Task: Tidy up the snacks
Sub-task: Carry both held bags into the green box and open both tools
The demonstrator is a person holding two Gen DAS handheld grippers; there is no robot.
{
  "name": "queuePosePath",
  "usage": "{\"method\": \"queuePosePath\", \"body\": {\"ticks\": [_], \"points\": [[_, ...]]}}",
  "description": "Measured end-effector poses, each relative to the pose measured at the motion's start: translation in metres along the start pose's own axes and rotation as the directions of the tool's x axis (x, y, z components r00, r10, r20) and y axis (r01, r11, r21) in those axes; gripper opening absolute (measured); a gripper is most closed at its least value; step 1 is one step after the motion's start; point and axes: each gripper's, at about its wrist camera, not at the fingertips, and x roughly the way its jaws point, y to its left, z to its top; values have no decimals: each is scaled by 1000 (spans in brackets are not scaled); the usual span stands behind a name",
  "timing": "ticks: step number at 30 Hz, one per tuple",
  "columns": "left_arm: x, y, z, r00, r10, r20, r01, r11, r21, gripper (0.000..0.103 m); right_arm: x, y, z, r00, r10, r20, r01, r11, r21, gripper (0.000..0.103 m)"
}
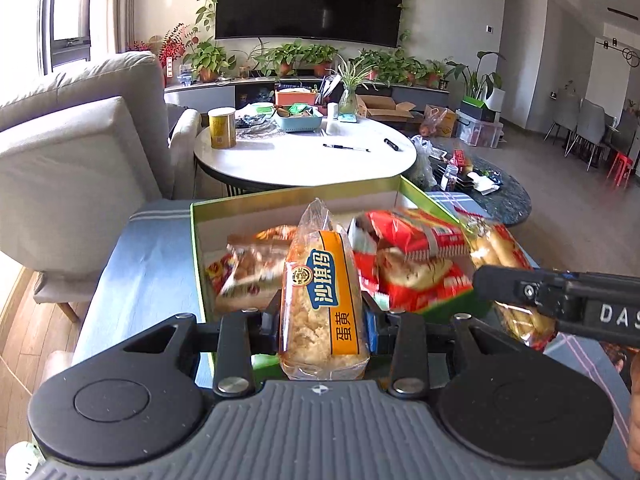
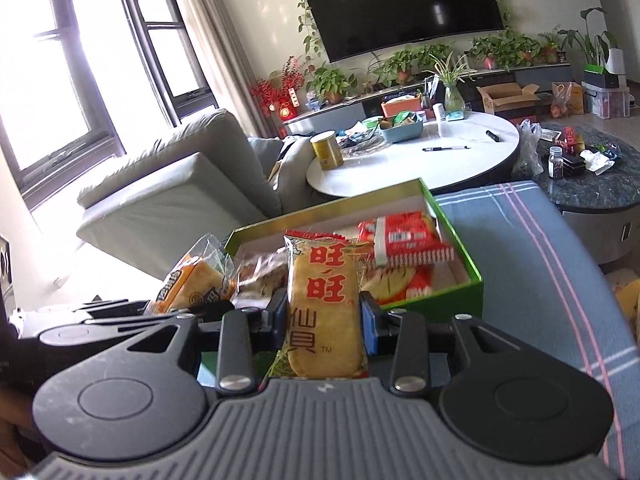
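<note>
clamped in the left gripper (image 1: 323, 320), nearest the lens: an orange-banded pastry packet (image 1: 322, 296), upright, long axis running straight out from the palm between the blue pads, jaws pinched close against its sides. same picture on the other hand: right gripper (image 2: 325, 322) closed on a yellow rice-cracker packet (image 2: 325, 304), also standing lengthwise along the fingers, jaws a little wider to suit the broader pack. ahead of both and slightly below: the green box (image 1: 416, 192) on a blue striped cloth (image 1: 148, 256), open-topped, already holding red snack packets (image 1: 416, 240) on its right side and a paler wrapped snack (image 1: 248, 272) on its left. seen from the left wrist, box dead ahead past the packet's tip, free space toward the near left corner; seen from the right wrist, box ahead and a touch right, bare floor showing at its near right corner. left packet just beside the right one, nearly side by side, neither clearly nearer. likely next: carry forward over the near wall, tip down, release into those gaps. risk: tall packets catching the rim or landing on the red pile.
</note>
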Motion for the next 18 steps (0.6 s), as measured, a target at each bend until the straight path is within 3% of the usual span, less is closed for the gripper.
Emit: {"method": "queuePosePath", "body": {"ticks": [18], "points": [[69,1,22,997,-21,-73,20,1000,-20,34,59,-18,37,1000,-16,-15,17,998,65,45]]}}
